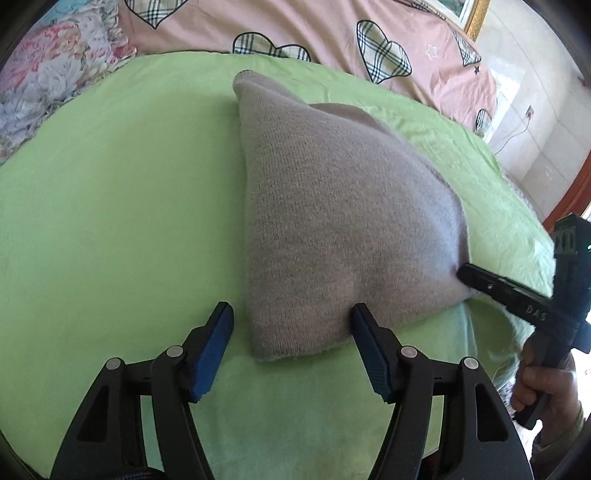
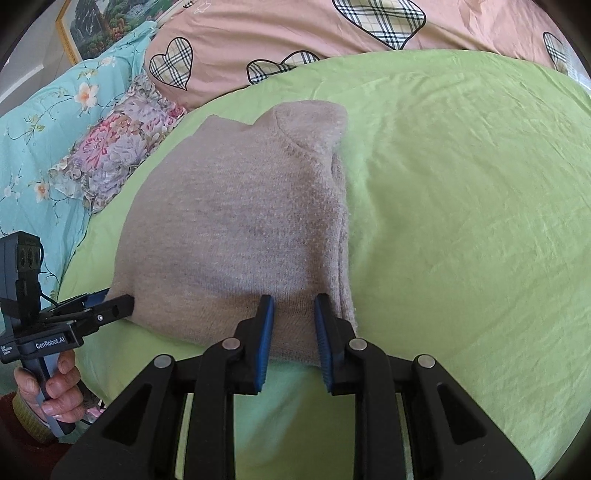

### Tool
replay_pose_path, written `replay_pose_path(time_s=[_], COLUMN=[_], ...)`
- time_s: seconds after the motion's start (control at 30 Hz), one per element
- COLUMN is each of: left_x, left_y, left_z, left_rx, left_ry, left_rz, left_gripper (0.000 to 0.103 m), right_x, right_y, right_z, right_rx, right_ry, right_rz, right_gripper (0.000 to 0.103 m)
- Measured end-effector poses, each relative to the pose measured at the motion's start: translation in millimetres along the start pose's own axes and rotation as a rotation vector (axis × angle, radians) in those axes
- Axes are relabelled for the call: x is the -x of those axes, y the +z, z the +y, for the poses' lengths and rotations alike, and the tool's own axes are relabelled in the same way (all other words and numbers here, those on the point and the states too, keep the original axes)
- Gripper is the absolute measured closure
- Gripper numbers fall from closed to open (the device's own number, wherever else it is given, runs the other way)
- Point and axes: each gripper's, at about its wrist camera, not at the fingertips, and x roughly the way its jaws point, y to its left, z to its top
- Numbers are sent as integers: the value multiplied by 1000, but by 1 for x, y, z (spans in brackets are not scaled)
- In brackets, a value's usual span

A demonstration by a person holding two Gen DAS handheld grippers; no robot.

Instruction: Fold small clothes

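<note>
A folded grey knit garment (image 1: pixel 332 206) lies on the green sheet (image 1: pixel 129 184). In the left wrist view my left gripper (image 1: pixel 291 312) stands open, its blue pads (image 1: pixel 216 343) wide on either side of the garment's near left corner and not pressing on it. In the right wrist view my right gripper (image 2: pixel 293 298) is shut on the near hem of the garment (image 2: pixel 236 221), by its right fold. The left wrist view shows the right gripper (image 1: pixel 465 273) biting the fabric's right corner, which bunches toward it. The left gripper (image 2: pixel 114 301) shows at the garment's left corner.
A pink quilt with plaid hearts (image 1: pixel 369 33) lies behind the sheet. A floral pillow (image 2: pixel 114 155) and teal flowered bedding (image 2: pixel 44 122) lie at the left. A hand (image 2: pixel 55 387) holds the left gripper's handle. Bare green sheet (image 2: pixel 461 184) stretches right of the garment.
</note>
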Motion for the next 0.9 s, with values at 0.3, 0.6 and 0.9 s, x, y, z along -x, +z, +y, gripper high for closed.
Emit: replay_pose_path(time_s=[0.3,0.6,0.9], left_x=[33,44,45], left_y=[-15,-24,-25], left_z=[-13,-17,-12], left_rx=[-7,-24,-12], left_ry=[167,255,283], left_rz=[10,20,39], left_gripper=[42,40,36], right_x=[41,41,40], right_y=[-14,-28,-30], right_z=[16,30,39], right_rx=[12,9,19], right_ry=[-44,-29,-14], right_rz=[-10,18,19], right_gripper=[63,54,40])
